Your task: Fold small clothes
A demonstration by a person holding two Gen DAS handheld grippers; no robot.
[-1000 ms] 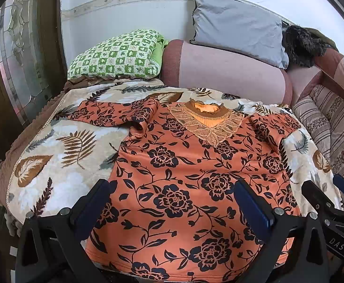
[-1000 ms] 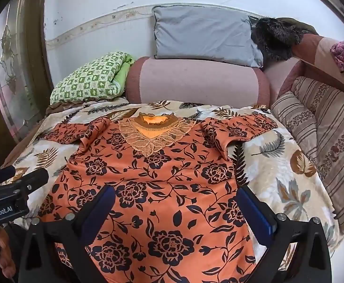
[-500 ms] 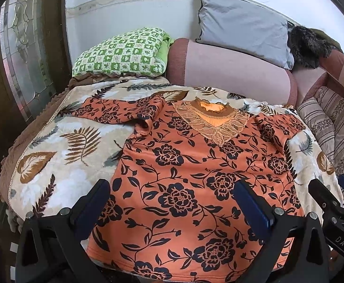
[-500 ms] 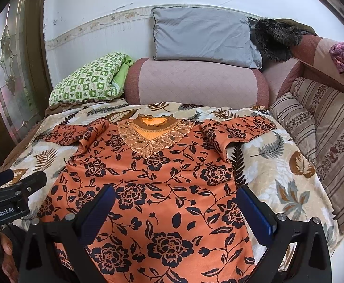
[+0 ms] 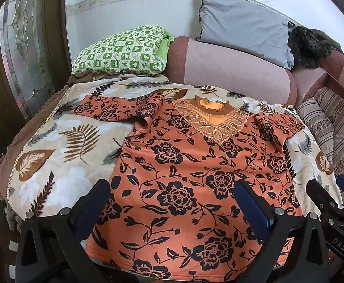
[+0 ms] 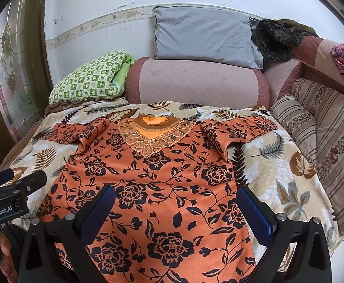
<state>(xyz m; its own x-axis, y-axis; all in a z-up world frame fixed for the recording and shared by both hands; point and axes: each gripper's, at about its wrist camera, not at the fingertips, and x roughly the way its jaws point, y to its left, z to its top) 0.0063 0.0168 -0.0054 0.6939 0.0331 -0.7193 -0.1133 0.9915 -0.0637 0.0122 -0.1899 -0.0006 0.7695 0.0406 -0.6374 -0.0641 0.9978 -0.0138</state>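
Lying flat and face up on the leaf-print blanket (image 6: 278, 172), the orange floral top (image 6: 162, 188) has its lace collar at the far end and both short sleeves bunched. Its near hem is cut off behind the tools. The left gripper (image 5: 172, 202) and right gripper (image 6: 176, 210) hover over the near hem, jaws spread wide, holding nothing. A grey pillow (image 6: 202, 37) sits far behind.

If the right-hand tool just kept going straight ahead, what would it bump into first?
Most likely the orange floral top. The right tool hangs open over its lower half, pointing toward the lace collar. Depth is unclear, but nothing else shows in between.
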